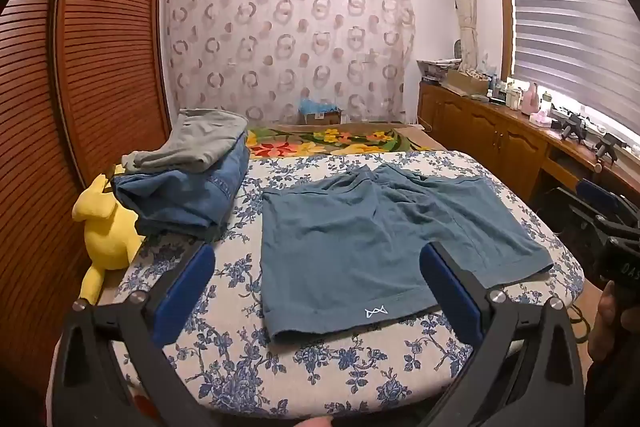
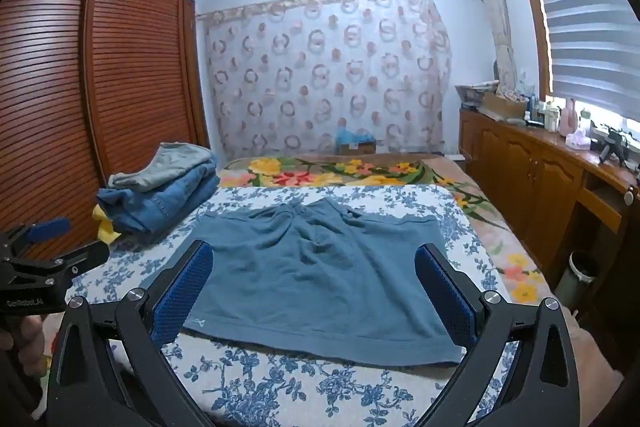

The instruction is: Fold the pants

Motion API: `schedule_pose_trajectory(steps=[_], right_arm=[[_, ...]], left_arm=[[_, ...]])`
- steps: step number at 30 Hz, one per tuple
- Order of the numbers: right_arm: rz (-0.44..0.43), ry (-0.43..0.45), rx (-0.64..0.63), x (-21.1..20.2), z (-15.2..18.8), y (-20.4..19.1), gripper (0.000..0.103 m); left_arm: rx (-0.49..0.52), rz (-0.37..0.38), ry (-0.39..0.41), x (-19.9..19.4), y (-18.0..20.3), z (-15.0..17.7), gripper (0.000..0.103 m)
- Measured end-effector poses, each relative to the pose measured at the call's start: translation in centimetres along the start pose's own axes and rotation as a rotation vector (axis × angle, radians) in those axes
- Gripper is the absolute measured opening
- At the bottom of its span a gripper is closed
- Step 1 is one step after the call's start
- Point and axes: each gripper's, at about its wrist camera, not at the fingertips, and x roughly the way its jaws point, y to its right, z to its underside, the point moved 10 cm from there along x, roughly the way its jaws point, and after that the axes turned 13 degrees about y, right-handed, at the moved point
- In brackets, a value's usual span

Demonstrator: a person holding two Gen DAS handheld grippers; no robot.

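Our teal shorts [image 1: 384, 235] spread flat, rumpled at waistband, small white logo at hem, our left gripper [image 1: 316, 291] and right gripper [image 2: 316, 291] both spread wide, holding nothing

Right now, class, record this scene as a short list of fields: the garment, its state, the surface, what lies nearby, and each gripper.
garment: teal shorts
state: spread flat, unfolded, logo at near hem
surface: floral board
nearby: folded clothes stack at far left; yellow plush toy beside it
left gripper: open, holding nothing
right gripper: open, holding nothing

Left gripper [image 1: 316, 291] jaws spread wide, right gripper [image 2: 314, 291] likewise, both holding nothing
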Motion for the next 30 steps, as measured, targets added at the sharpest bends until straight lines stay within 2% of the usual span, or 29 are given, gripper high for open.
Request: schedule_pose_trajectory(steps=[4,30], right_arm=[[0.002,-0.005,0.004,0.02,0.07,-0.04,0.103],[-0.001,-0.002,0.003,-0.12,0.15,-0.01,0.103]], left_arm=[[-0.028,0.010,0.011,-0.03,0.06,-0.10,0.103],[-0.011,0.010,0.005,-0.06,0.56,0.08,0.103]])
